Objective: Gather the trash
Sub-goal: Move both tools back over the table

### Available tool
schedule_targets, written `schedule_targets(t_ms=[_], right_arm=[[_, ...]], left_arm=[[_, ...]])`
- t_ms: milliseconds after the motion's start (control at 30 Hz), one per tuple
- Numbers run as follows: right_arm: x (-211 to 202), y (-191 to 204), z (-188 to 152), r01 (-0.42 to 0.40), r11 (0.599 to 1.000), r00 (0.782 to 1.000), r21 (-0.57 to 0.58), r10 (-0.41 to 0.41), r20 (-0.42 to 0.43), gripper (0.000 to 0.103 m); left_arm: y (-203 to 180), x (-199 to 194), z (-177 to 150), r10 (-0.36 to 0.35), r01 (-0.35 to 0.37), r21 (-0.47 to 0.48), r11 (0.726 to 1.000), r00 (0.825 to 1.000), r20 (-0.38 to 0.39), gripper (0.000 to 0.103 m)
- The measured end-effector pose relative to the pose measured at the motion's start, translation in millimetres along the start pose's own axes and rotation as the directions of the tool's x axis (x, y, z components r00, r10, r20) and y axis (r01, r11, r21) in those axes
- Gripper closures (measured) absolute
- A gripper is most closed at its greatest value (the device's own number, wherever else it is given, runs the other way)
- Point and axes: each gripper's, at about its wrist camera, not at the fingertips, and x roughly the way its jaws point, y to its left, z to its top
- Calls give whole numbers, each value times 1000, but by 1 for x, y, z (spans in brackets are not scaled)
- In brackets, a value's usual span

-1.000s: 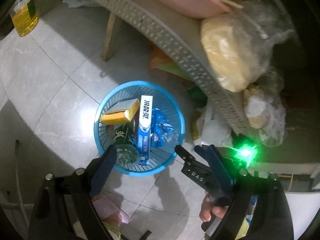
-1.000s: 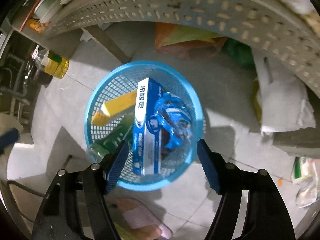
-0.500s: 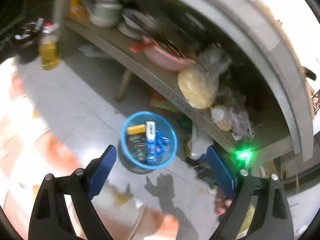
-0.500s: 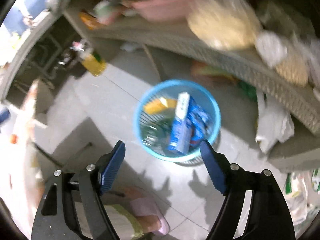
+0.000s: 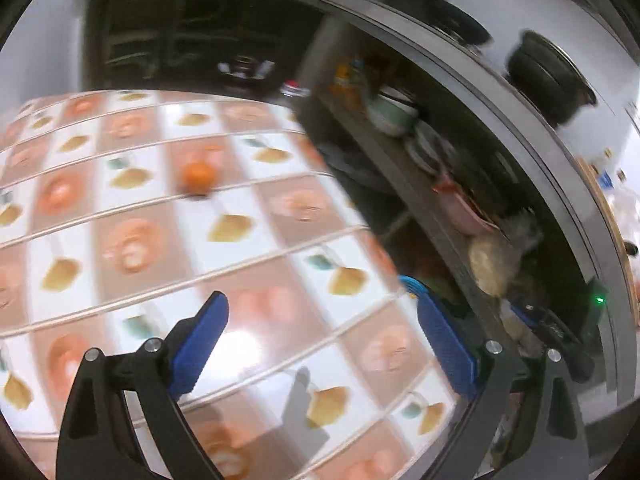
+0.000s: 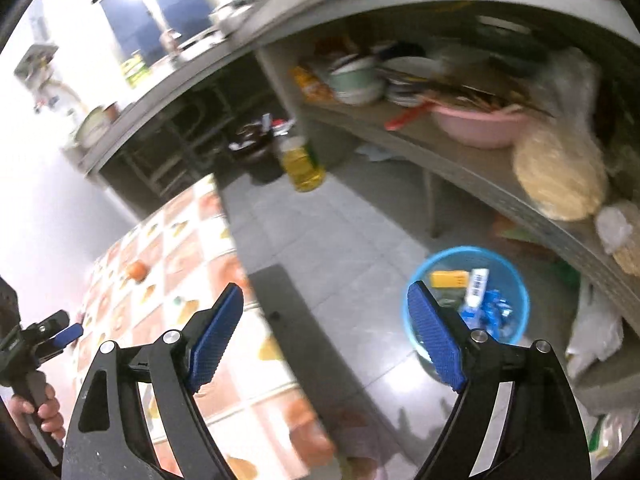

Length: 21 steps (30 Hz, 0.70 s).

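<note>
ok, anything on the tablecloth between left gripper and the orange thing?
No: in the left wrist view only bare patterned tablecloth lies between left gripper and the orange thing.

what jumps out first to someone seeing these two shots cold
The patterned tablecloth fills most of the left wrist view, with a small orange fruit lying on it. In the right wrist view the eye goes to the blue basket on the grey floor, holding a yellow box and other trash. Above it, a cluttered shelf carries a pink basin.
</note>
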Motion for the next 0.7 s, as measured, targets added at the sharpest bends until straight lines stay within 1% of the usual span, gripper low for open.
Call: schedule_targets(t_ms=[100,200,333,467,600,700], right_arm=[[5,24,-4,-33,998,999,-47,31,-27,23],[13,44,-9,-40,995,998,-90,35,-53,23],[21,77,-19,-59,987,994,-151,45,-97,23],[27,104,-27,-87,974,990,-210,61,-126,23],[31,125,-34,-109,962,985,-249,72,-156,22],[33,138,-39,-124,955,982,-270,79,-171,21]], left_arm=[[28,-15,-1,33,-31,-62,998,999,29,10],[45,-27,-2,69,-64,-103,993,996,52,10],[64,-41,-3,105,-95,-130,987,991,78,10],[80,-49,-6,130,-115,-166,980,988,85,10],[98,-53,-8,140,-119,-219,968,987,84,10],[107,-59,-11,153,-128,-231,965,984,94,10]])
